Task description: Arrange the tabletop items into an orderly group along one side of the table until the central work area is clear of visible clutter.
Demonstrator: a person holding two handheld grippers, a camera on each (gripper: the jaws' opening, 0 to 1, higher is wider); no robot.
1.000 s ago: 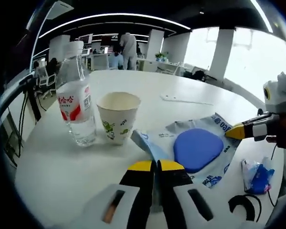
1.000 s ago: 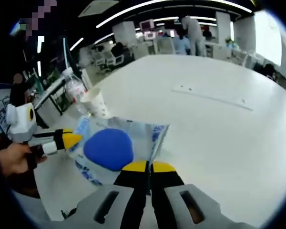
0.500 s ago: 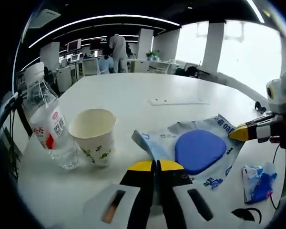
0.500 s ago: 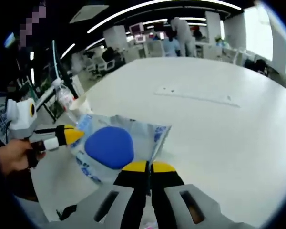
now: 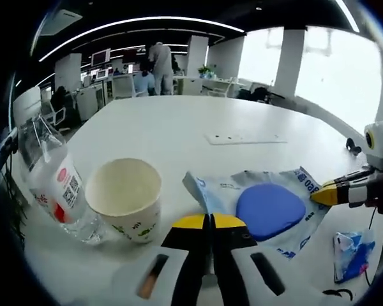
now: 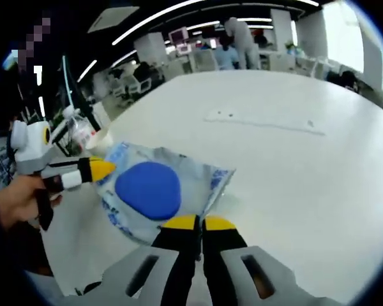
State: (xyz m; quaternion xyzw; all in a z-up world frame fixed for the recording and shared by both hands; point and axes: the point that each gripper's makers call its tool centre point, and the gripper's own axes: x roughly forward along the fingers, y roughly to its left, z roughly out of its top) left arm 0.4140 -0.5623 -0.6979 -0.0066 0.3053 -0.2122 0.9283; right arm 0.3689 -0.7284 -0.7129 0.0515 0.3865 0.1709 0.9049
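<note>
A silvery-blue packet (image 5: pixel 268 207) with a round blue pad inside hangs between both grippers, just over the white table (image 5: pixel 179 127). My left gripper (image 5: pixel 209 221) is shut on its near left corner. My right gripper (image 5: pixel 324 193) comes in from the right, shut on the far right corner. In the right gripper view the packet (image 6: pixel 150 188) runs from my right gripper (image 6: pixel 200 223) to the left gripper (image 6: pixel 101 169), which a hand (image 6: pixel 19 201) holds. An empty paper cup (image 5: pixel 124 197) and a clear water bottle (image 5: pixel 54 191) stand left of the packet.
A small blue wrapper (image 5: pixel 351 252) lies at the table's near right edge. A thin white strip (image 5: pixel 242 137) lies flat further out on the table. People stand at desks far behind. The bottle (image 6: pixel 80 131) and cup (image 6: pixel 102 137) stand near the table's left edge.
Both grippers have kept hold of the packet. The left view has closed in on the cup and bottle, which now sit lower, larger and further left. The right view has barely shifted.
</note>
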